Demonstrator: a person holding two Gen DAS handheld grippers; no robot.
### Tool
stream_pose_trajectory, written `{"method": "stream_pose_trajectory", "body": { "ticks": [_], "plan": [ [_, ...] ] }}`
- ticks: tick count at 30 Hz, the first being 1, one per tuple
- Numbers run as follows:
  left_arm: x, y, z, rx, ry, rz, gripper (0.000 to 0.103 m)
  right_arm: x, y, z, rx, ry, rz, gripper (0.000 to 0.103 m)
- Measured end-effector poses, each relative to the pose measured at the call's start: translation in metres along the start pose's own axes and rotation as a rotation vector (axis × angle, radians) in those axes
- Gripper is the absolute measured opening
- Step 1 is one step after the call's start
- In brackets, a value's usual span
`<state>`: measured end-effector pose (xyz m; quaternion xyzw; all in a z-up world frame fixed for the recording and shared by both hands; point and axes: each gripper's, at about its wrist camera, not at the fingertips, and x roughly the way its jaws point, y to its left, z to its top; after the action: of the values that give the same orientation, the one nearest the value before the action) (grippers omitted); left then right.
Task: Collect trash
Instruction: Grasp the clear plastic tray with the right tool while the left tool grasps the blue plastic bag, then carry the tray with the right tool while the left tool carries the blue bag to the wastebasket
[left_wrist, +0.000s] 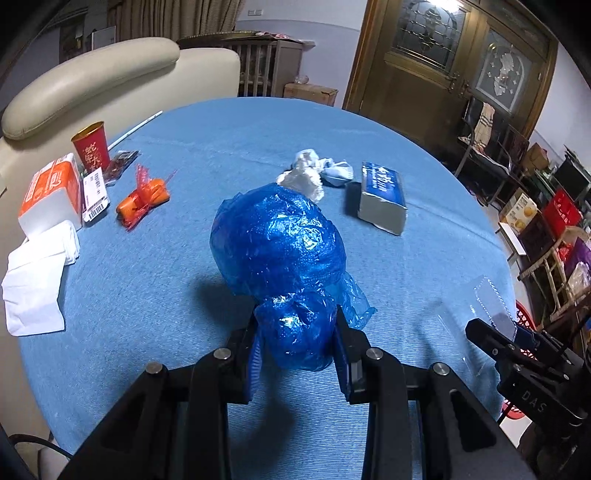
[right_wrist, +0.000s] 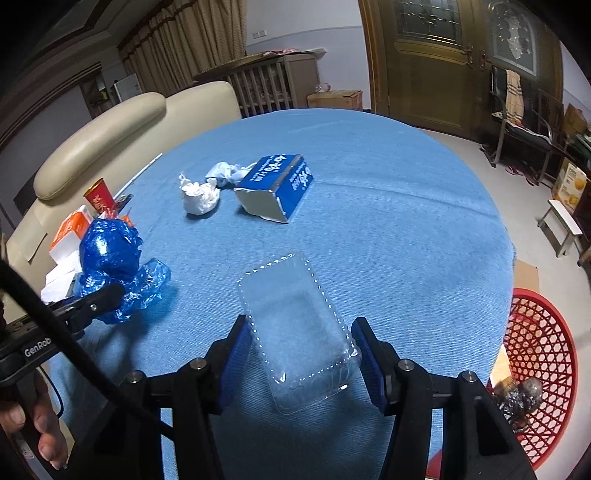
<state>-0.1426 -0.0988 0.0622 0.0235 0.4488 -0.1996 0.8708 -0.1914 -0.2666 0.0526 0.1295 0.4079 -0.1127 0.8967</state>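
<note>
My left gripper is shut on the near end of a crumpled blue plastic bag that rests on the blue tablecloth; the bag also shows at the left of the right wrist view. My right gripper has its jaws on either side of a clear plastic tray lying on the cloth; whether they press on it is unclear. The tray also shows in the left wrist view. A red mesh trash basket stands on the floor at the right, with dark trash in it.
On the round table lie a torn blue box, crumpled white tissue, an orange wrapper, a red cup, an orange-white carton, a labelled packet and white napkins. A cream chair stands behind.
</note>
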Motion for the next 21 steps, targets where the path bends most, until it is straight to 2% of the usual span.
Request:
{"method": "stream_pose_trajectory", "body": {
  "ticks": [7, 21],
  "plan": [
    [-0.001, -0.014, 0.0, 0.032, -0.001, -0.004, 0.035, -0.003, -0.01, -0.001, 0.023, -0.008, -0.008, 0.059],
    [0.0, -0.068, 0.004, 0.149, 0.002, -0.045, 0.035, -0.016, -0.048, -0.006, 0.098, -0.033, -0.039, 0.059]
  ]
}}
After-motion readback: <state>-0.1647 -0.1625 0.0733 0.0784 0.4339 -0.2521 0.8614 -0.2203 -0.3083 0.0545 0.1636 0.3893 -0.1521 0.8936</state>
